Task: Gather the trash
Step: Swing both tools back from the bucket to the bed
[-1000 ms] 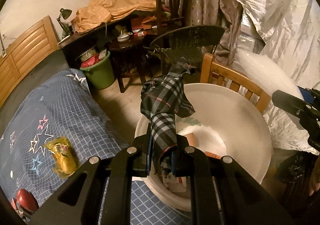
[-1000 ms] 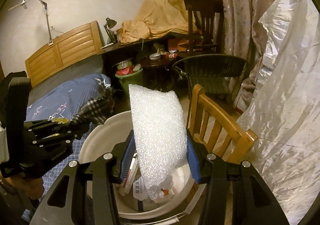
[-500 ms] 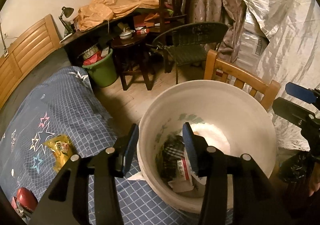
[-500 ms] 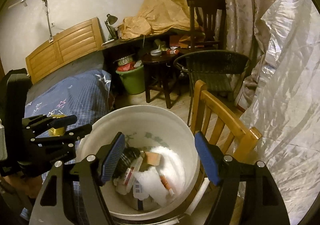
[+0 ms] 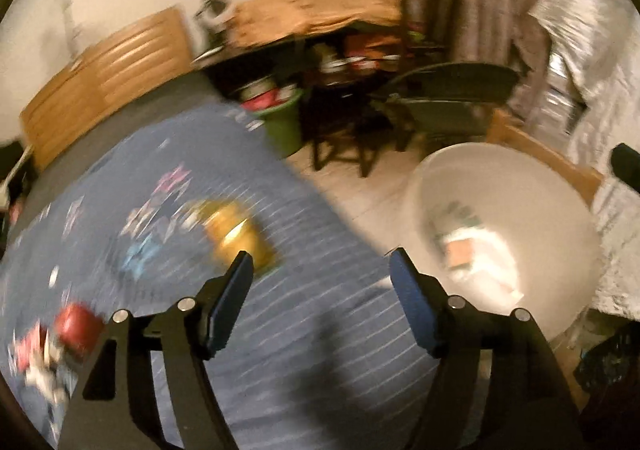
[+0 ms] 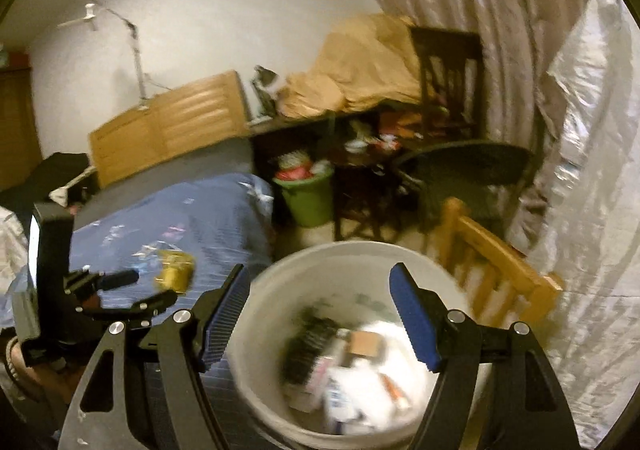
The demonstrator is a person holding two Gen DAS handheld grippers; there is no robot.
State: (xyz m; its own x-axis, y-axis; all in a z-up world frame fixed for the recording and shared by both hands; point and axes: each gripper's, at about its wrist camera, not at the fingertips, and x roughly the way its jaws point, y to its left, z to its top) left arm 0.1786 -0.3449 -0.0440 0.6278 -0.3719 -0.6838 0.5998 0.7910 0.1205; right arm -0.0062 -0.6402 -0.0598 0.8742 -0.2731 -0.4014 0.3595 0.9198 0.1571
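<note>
Your left gripper (image 5: 320,270) is spread wide with nothing in it, above the blue bedspread (image 5: 304,370), and a yellow wrapper (image 5: 234,234) lies on the cover just past its left fingertip. Your right gripper (image 6: 318,286) gapes empty too, over the white bucket (image 6: 276,290). The trash (image 6: 352,382) sits heaped in the bucket's bottom. A wooden chair (image 6: 496,258) stands just beside the bucket.

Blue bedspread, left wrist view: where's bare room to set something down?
Free: the blue checked bedspread between the open left gripper fingers, bordered by the yellow crinkly wrapper and white plastic bucket. Crowded: lower-left edge, around the red object.
</note>
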